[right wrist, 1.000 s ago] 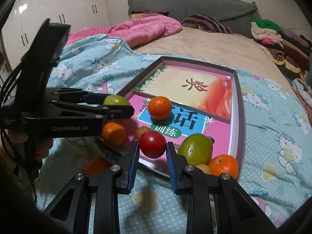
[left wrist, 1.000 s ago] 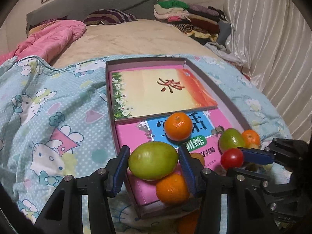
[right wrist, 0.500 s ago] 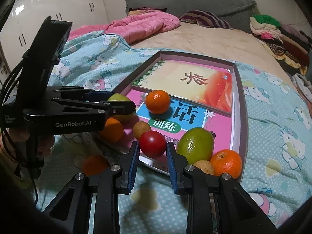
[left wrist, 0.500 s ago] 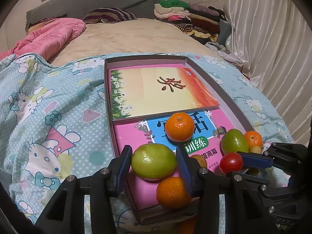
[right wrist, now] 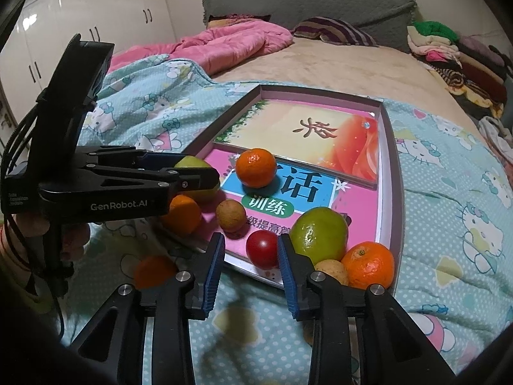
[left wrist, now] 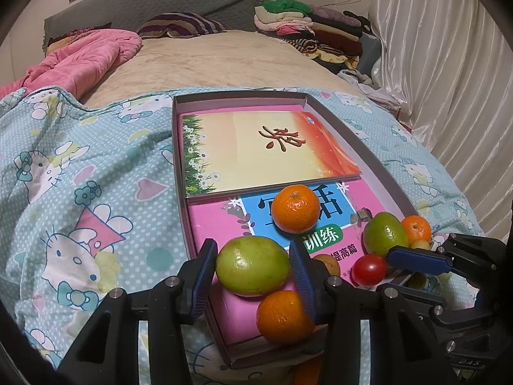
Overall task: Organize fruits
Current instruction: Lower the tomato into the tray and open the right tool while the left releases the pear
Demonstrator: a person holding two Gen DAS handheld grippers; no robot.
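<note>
A shallow box tray (left wrist: 378,166) (right wrist: 389,147) with books inside lies on the bed. My left gripper (left wrist: 253,264) is shut on a green fruit (left wrist: 252,266) over the tray's near left corner; it also shows in the right wrist view (right wrist: 195,173). My right gripper (right wrist: 250,256) has opened, and the red tomato (right wrist: 263,249) (left wrist: 368,268) rests in the tray's near edge, against the right finger. In the tray lie oranges (right wrist: 256,166) (right wrist: 368,264) (right wrist: 182,213), a second green fruit (right wrist: 320,231) and small brown fruits (right wrist: 231,215).
An orange (right wrist: 154,271) lies on the Hello Kitty blanket (right wrist: 449,224) outside the tray, front left. A pink quilt (right wrist: 231,43) and folded clothes (right wrist: 449,48) sit at the far end of the bed. A curtain (left wrist: 449,80) hangs at the right.
My right gripper has opened and let go of the red tomato, which now sits in the tray. My left gripper still holds the green fruit and has shifted slightly forward.
</note>
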